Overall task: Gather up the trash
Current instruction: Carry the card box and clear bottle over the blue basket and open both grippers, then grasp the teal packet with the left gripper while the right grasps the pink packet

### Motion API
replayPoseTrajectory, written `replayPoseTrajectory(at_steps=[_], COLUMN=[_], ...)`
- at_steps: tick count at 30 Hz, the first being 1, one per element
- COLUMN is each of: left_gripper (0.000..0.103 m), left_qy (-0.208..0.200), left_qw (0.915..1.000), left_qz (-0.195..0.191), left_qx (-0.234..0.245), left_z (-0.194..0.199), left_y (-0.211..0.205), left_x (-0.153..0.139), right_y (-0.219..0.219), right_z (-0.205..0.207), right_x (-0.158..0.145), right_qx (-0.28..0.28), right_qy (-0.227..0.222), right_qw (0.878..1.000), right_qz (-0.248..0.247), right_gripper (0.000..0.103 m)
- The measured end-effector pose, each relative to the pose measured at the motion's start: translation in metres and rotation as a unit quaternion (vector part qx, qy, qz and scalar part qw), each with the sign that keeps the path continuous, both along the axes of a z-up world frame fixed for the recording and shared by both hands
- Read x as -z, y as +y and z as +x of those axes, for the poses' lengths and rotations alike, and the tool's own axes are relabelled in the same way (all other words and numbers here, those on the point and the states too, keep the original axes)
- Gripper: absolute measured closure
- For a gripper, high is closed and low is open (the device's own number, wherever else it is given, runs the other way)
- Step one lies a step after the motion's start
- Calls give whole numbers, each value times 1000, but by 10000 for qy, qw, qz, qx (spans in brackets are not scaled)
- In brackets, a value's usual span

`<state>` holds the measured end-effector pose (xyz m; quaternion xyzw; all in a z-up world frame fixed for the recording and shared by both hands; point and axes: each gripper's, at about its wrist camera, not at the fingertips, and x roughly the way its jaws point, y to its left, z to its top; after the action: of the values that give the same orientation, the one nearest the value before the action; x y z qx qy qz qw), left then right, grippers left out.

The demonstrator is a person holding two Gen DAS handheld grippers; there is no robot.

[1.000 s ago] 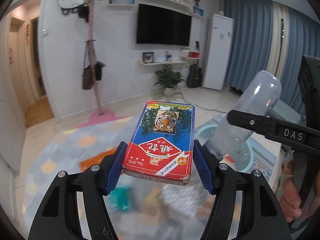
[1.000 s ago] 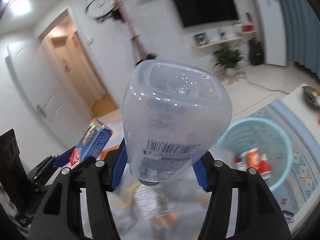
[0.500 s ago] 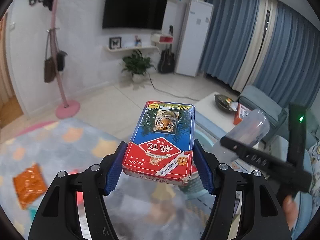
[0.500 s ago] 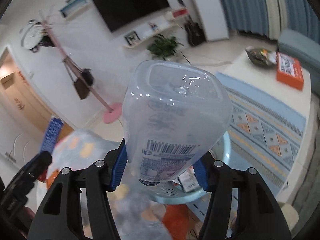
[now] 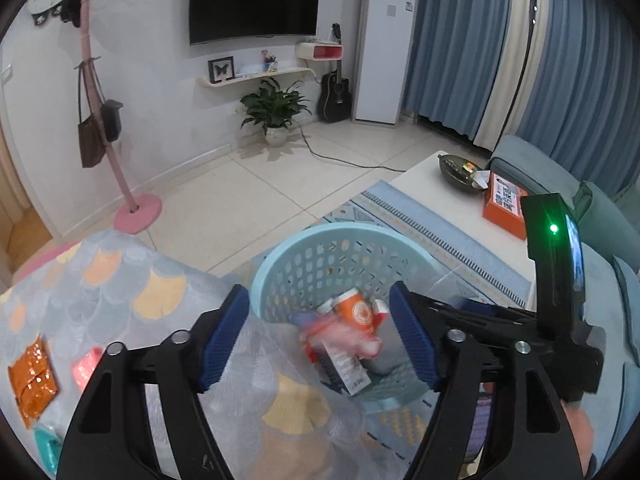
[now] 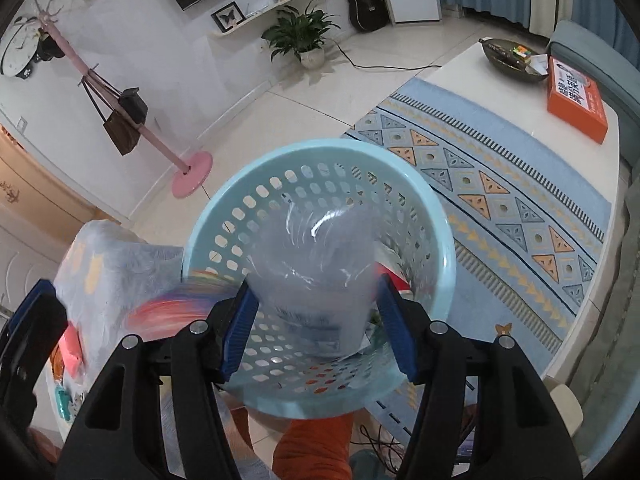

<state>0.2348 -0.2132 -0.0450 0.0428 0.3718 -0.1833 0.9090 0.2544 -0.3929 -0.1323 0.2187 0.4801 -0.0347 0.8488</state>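
Note:
A light blue perforated basket (image 5: 280,256) (image 6: 436,240) stands on the floor by the cloth-covered table. My left gripper (image 5: 320,336) is open above its near rim; the red card box (image 5: 340,336) is a blur falling into the basket among cups and wrappers. My right gripper (image 6: 314,320) is over the basket with its jaws apart; the clear plastic bottle (image 6: 316,264) is blurred between and just beyond the pads, dropping free.
An orange foil packet (image 5: 34,376), a pink wrapper (image 5: 86,368) and a teal piece (image 5: 48,448) lie on the scale-patterned cloth. A white coffee table (image 6: 520,100) holds an orange box (image 6: 576,100) and a dark bowl. A patterned rug lies under the basket.
Both grippers moved from over the table to above the basket and opened. The card box left the left gripper and the bottle slipped from the right one, both falling into the basket.

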Motion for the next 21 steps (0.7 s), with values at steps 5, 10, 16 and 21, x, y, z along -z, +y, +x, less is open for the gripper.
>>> replayPoseTrajectory(at_steps=[5, 10, 16, 21], left_gripper=[31, 31, 31, 31], left_qy=[-31, -160, -394, -617], left_qw=[9999, 9993, 9968, 9919], left_qz=[-114, -258, -476, -657], left_qx=[-70, -195, -506, -894], left_z=[-8, -25, -48, -72], left_y=[13, 35, 74, 124], left_x=[-3, -11, -30, -46], right_y=[-10, -7, 23, 71], right_z=[-6, -17, -35, -49], right_x=[-1, -6, -39, -76], right_qx=[74, 69, -263, -841], right_qy=[-150, -246, -631, -1023], right_qw=[9997, 9992, 9975, 9912], right_qz=[193, 306, 201, 14], right_gripper=[46, 46, 46, 46])
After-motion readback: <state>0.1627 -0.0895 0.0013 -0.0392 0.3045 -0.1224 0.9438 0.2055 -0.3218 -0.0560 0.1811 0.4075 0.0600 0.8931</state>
